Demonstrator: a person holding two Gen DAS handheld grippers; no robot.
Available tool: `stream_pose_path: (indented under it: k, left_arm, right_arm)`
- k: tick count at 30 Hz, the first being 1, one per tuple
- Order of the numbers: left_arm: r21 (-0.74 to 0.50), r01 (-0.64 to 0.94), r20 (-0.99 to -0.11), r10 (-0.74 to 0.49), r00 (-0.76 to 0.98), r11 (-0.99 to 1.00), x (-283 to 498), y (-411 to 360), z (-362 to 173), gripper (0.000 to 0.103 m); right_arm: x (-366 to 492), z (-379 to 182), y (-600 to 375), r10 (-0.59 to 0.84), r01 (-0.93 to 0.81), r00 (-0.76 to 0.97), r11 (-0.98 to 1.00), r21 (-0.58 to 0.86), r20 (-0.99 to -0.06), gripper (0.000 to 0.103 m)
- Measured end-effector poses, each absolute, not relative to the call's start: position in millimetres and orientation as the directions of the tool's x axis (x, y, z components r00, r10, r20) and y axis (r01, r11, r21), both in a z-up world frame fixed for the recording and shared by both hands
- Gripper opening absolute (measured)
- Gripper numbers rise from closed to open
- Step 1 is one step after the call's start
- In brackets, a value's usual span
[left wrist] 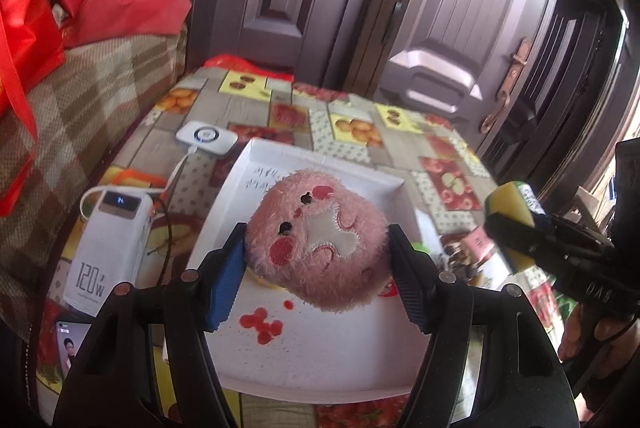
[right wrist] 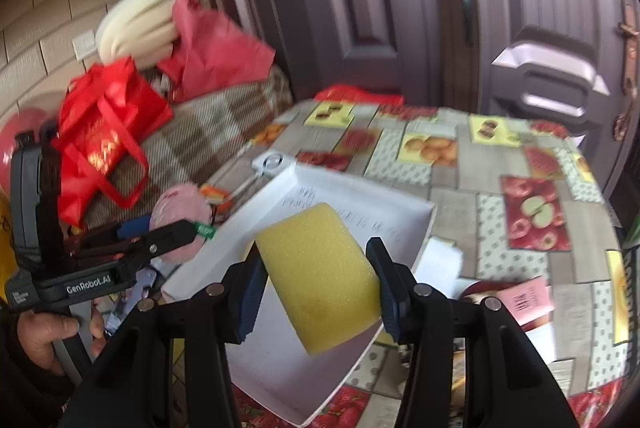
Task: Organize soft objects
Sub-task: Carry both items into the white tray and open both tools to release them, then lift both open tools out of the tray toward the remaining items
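My left gripper is shut on a pink plush toy with an embroidered face, held above a white tray. In the right wrist view the same left gripper and pink plush toy show at the left, beside the white tray. My right gripper is shut on a yellow sponge, held over the tray's middle. Seen from the left wrist, the right gripper carries the yellow sponge at the right, beside the tray.
A white power bank and a white charger puck lie left of the tray on the fruit-patterned tablecloth. Red bags sit on a checked cushion at the left. Pink packets lie right of the tray. Dark doors stand behind.
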State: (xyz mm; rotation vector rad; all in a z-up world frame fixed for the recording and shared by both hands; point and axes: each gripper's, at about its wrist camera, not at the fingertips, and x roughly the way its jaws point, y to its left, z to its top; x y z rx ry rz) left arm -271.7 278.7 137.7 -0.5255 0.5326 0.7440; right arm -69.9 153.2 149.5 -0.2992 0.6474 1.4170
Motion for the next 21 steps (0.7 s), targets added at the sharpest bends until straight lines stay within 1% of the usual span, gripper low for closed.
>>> stream_pose_path:
  k: [8,11,12,13,14,15,16,21]
  left_arm:
    - [-0.264,-0.763,-0.684,0.443,0.58,0.59,-263,299,103,0.068]
    - [-0.245,-0.778,-0.707,0.442,0.552,0.579,-260,303,95,0.071]
    - [-0.229,-0.786,-0.712,0.452,0.537,0.574,-260,304,92,0.072]
    - [-0.209,-0.797,-0.714,0.467,0.521,0.567,-260,304,91,0.076]
    - [-0.192,-0.806,-0.717,0.481,0.505,0.56,-260,305,90,0.088]
    - [-0.176,-0.816,-0.721,0.492,0.488,0.551,-260,306,89,0.094]
    - [-0.174,-0.819,-0.723,0.493,0.483,0.547,-260,306,89,0.103]
    - [-0.175,-0.823,-0.724,0.496,0.479,0.54,-262,306,90,0.103]
  right_arm:
    - [-89,103,189,0.734,-0.978,-0.038,0.113,0.176,-0.679,0.05]
    - [-93,92,196,0.714,-0.979,-0.043,0.108,0.171,-0.698,0.055]
    - [-93,89,198,0.709,-0.98,-0.05,0.103,0.173,-0.703,0.067]
    - [-94,87,200,0.699,-0.98,-0.055,0.1,0.174,-0.713,0.086]
    - [-94,84,201,0.69,-0.979,-0.062,0.098,0.178,-0.721,0.091]
    - [-94,82,201,0.69,-0.979,-0.064,0.096,0.18,-0.721,0.099]
    - [-95,81,200,0.691,-0.98,-0.057,0.098,0.172,-0.721,0.103]
    - [-96,81,195,0.696,-0.985,-0.012,0.115,0.128,-0.718,0.103]
